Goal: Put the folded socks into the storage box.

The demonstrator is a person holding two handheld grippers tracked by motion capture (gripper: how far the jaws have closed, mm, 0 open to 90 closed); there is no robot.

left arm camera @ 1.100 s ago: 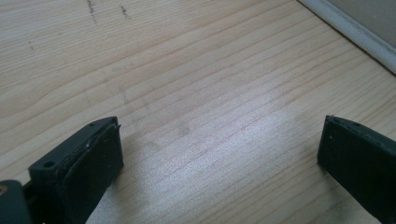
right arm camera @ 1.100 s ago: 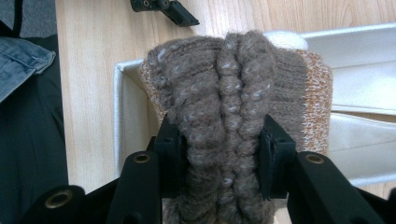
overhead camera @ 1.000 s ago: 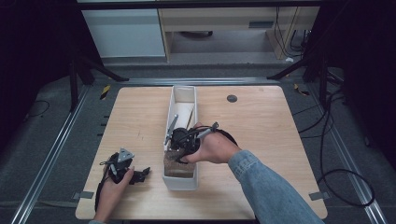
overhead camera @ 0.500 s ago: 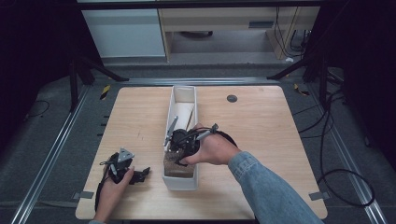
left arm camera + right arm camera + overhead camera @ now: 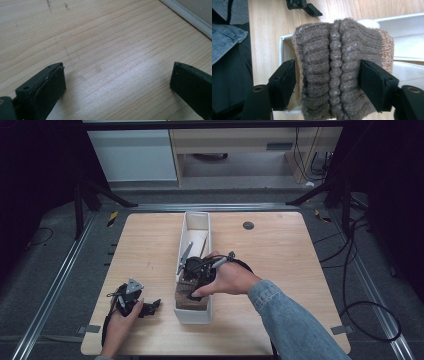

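A brown ribbed knitted piece (image 5: 337, 62) lies in the near end of a long white box (image 5: 197, 217); from above the knit (image 5: 186, 296) shows under my right hand. My right gripper (image 5: 327, 82) points down over it, and its jaws have just been opening. The knit is still between them. One pad stands clear of the wool, the other is at its edge. My left gripper (image 5: 150, 307) rests low at the table's near left. In its own view the left gripper (image 5: 117, 82) is open, with bare wood between the jaws.
Farther along the box lie a white card (image 5: 199, 242) and a grey stick-like item (image 5: 184, 257). A small dark disc (image 5: 248, 225) sits on the table at the back right. The wooden tabletop (image 5: 280, 260) spreads on both sides of the box.
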